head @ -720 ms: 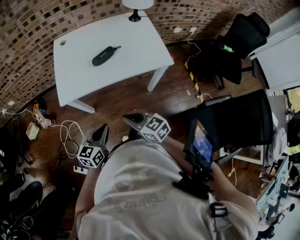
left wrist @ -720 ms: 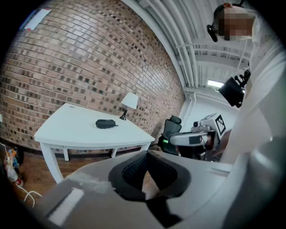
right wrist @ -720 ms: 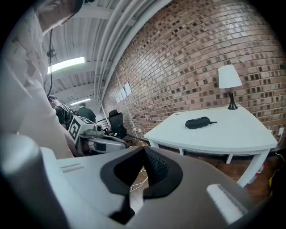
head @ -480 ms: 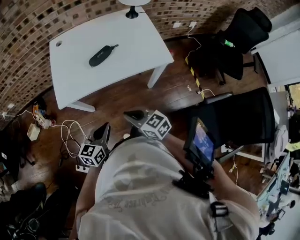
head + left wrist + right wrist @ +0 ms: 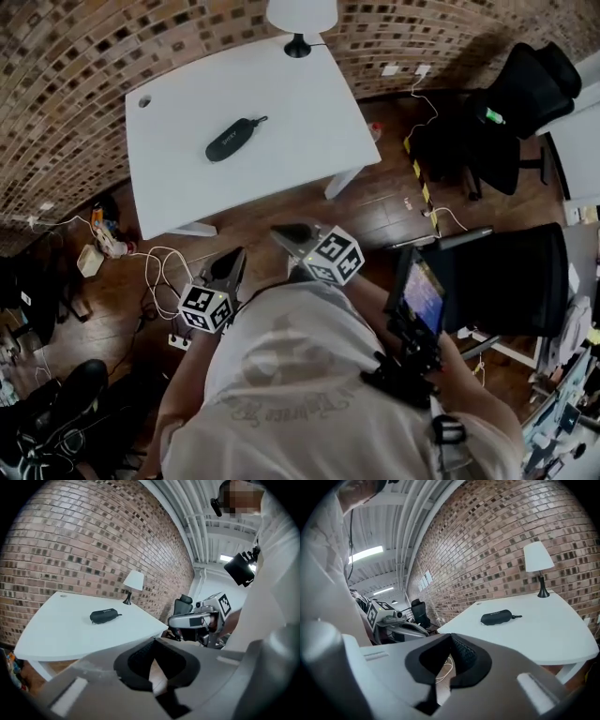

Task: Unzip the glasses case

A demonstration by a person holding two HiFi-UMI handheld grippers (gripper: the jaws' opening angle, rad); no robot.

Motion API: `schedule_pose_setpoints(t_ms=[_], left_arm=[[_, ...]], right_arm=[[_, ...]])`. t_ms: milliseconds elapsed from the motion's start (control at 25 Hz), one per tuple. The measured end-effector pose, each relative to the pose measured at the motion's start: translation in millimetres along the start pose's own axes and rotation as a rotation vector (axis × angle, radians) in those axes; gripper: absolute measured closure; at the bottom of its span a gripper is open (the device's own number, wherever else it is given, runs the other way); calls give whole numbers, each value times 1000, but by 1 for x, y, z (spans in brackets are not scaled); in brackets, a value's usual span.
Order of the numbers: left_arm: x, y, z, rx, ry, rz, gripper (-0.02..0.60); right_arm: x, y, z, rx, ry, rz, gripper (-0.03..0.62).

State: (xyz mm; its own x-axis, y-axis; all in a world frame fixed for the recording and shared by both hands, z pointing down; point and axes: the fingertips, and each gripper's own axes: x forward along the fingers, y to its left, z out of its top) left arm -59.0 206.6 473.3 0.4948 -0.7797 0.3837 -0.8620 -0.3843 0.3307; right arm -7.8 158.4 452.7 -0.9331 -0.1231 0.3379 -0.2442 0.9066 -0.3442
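The black glasses case point(image 5: 232, 139) lies zipped shut on the white table point(image 5: 281, 103), with its pull cord toward the lamp. It also shows in the left gripper view as the case point(image 5: 104, 616) and in the right gripper view as the case point(image 5: 497, 617). Both grippers are held in front of the person's body over the floor, well short of the table. My left gripper point(image 5: 231, 264) is shut and empty, and so is my right gripper point(image 5: 289, 232). From their own cameras, the left gripper point(image 5: 153, 665) and the right gripper point(image 5: 449, 660) show pads together with nothing between them.
A white lamp point(image 5: 300, 17) stands at the table's far edge by the brick wall. Cables and a power strip point(image 5: 150, 272) lie on the wood floor at left. Black office chairs point(image 5: 525, 103) stand at right. A phone point(image 5: 424, 295) sits on a chest mount.
The head view has shifted: the table and case now sit lower and further right in it. Both grippers stay shut, in much the same place before the body.
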Motion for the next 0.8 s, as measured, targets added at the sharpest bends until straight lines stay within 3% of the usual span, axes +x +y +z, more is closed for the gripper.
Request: schedule_pose_setpoints(t_ms=[480, 600, 800], left_arm=[[75, 47, 53, 33, 25, 38, 575], [89, 51, 66, 31, 21, 48, 575], [92, 64, 63, 17, 81, 64, 575]], right_arm=[[4, -99, 31, 20, -32, -14, 586], [5, -112, 33, 32, -25, -5, 586], [18, -122, 35, 73, -31, 10, 586]])
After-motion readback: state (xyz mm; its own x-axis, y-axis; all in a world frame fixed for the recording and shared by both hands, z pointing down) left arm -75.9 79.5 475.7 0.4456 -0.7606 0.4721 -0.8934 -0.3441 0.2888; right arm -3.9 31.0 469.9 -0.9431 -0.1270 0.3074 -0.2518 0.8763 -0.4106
